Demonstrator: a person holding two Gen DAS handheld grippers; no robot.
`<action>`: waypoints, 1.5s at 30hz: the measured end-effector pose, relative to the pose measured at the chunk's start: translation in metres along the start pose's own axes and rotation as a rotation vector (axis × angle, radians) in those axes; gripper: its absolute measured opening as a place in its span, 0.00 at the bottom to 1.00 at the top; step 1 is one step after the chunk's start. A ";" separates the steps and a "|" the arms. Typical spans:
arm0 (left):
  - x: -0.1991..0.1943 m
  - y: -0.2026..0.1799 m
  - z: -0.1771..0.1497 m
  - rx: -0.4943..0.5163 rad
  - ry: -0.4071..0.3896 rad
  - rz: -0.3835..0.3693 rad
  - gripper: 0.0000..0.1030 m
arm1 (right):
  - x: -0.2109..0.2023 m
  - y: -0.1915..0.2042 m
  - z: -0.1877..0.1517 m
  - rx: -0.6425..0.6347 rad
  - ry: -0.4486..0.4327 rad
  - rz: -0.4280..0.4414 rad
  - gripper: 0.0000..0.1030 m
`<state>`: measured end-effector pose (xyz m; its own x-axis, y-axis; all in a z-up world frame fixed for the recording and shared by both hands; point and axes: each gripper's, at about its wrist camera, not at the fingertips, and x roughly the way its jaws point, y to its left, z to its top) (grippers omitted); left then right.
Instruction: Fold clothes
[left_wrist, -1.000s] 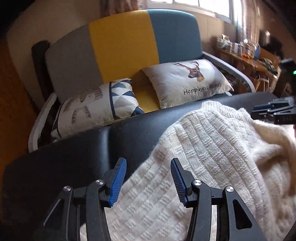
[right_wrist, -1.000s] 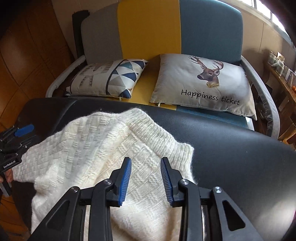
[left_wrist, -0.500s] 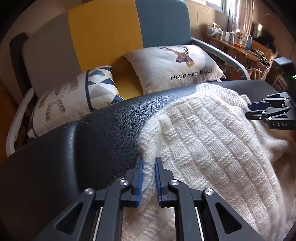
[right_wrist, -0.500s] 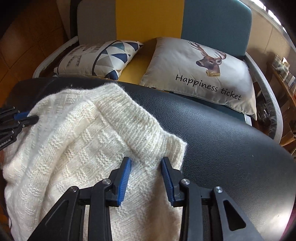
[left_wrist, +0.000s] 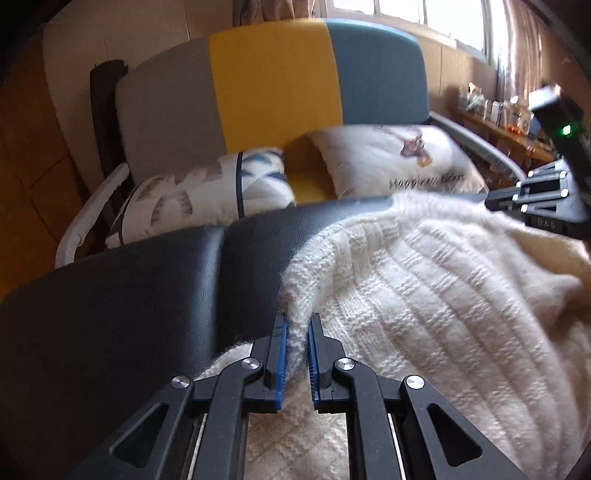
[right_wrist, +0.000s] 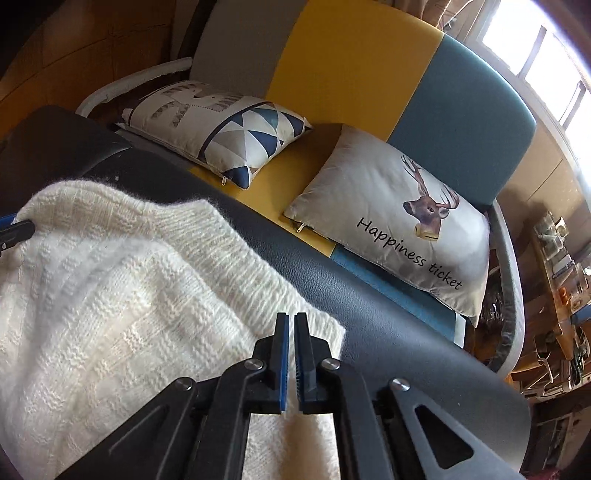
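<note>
Now the white knitted sweater (left_wrist: 424, 295) lies in a soft heap on the black padded table (left_wrist: 129, 306), with its far edge near the table's back side.

On the left, the left gripper (left_wrist: 296, 354) has its blue fingers (left_wrist: 280, 354) squeezed almost together, with a fold of the sweater's left edge pinched between them. It holds there because an edge is the easy place to lift a floppy thing.

On the right, the right gripper (right_wrist: 290, 356) has its fingers nearly touching too. They sit at the ribbed hem (right_wrist: 236, 254) near the sweater's right corner. A thin bit of white wool shows in the small gap, so I think it has hold of the cloth.

I think both hold a side so the sweater can be lifted flat and even, like two hands on a towel. How many folds it has, I cannot tell.

Behind the table is a sofa (right_wrist: 458, 103) with a triangle pillow (right_wrist: 229, 133) and a deer pillow (right_wrist: 399, 221), well apart from the sweater.
</note>
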<state>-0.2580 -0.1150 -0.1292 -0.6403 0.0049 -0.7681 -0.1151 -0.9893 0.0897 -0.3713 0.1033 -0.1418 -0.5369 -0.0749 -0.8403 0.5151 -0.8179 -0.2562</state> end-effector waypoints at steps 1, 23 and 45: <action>0.006 0.002 -0.001 -0.001 0.020 0.006 0.10 | 0.007 0.002 0.003 -0.006 0.013 -0.007 0.02; -0.138 0.189 -0.106 -0.482 0.003 0.087 0.52 | -0.021 0.041 0.020 0.413 0.026 0.472 0.28; -0.177 0.284 -0.268 -0.583 0.207 0.413 0.62 | 0.007 0.103 0.026 0.287 0.145 0.273 0.76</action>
<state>0.0266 -0.4357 -0.1376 -0.3813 -0.3545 -0.8538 0.5626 -0.8218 0.0900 -0.3394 0.0036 -0.1616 -0.2967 -0.2468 -0.9225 0.4073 -0.9065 0.1115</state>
